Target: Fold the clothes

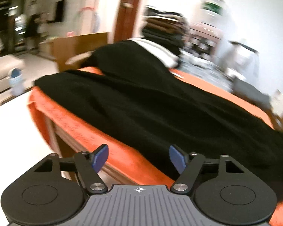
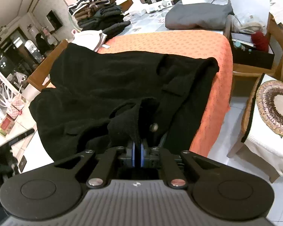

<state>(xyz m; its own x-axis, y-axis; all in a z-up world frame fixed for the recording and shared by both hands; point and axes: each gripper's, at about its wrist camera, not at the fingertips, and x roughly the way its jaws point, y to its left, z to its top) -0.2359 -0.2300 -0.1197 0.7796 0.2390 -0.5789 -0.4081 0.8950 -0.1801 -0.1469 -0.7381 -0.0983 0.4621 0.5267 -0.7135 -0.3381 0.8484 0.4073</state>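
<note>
Ahead of the right gripper (image 2: 137, 151), the black garment (image 2: 111, 86) sprawls over the orange-covered worktop (image 2: 160, 39), and that gripper is pinched tight on a bunched edge just beside a button (image 2: 154, 127). Left gripper (image 1: 138, 159) hangs partly open with nothing between its pads, the garment's near hem just beyond its right finger. Judging by the folds, it's thick, soft, floppy cloth with some weight. Best taken at a hem edge or corner.
</note>
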